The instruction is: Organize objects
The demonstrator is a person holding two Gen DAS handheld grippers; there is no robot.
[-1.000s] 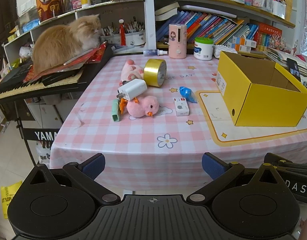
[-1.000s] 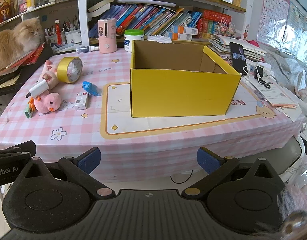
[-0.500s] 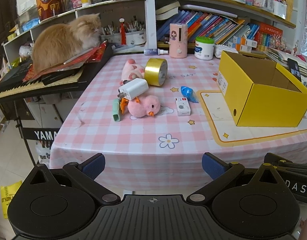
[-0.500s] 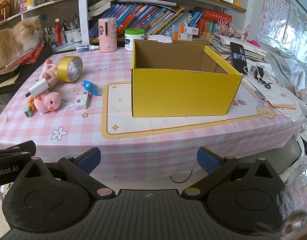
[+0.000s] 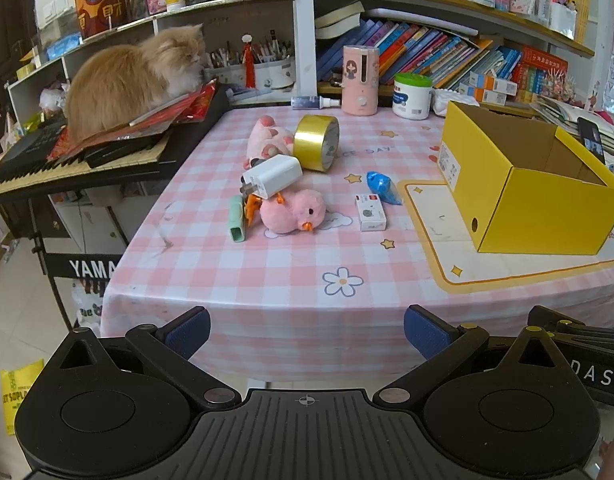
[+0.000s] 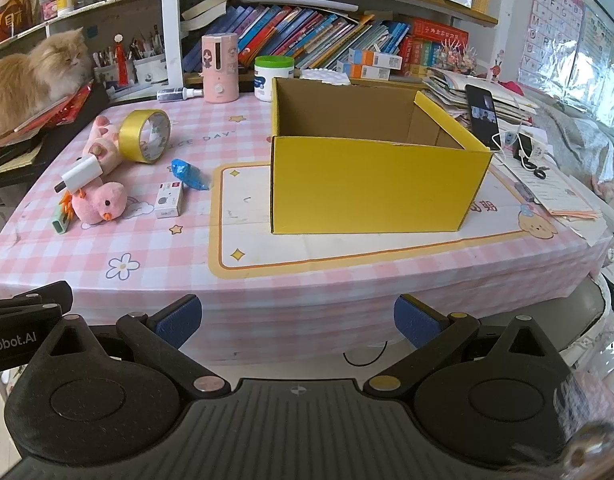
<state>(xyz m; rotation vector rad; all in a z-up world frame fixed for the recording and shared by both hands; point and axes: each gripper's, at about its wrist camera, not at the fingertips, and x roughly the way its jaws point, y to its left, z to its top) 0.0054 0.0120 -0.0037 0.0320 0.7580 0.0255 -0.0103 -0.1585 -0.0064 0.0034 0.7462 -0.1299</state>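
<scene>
step: pre-grasp, nothing picked | left gripper [image 5: 306, 330] jaws apart, empty, bottom of frame | right gripper [image 6: 295, 318] jaws apart, empty | clutter centre-left: pink duck [image 5: 293, 212], white charger [image 5: 273, 176], gold tape [image 5: 318, 142] | yellow box [image 5: 519, 184] right, looks empty | next: probably reach for duck, drop in box

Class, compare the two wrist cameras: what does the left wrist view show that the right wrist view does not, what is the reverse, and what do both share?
Only the left wrist view shows the keyboard's keys and its Yamaha stand label. Only the right wrist view shows the phone and the papers to the right of the yellow box. Both show the box, gold tape roll, pink chick toy, white charger, cat, and an open gripper in the foreground.
</scene>
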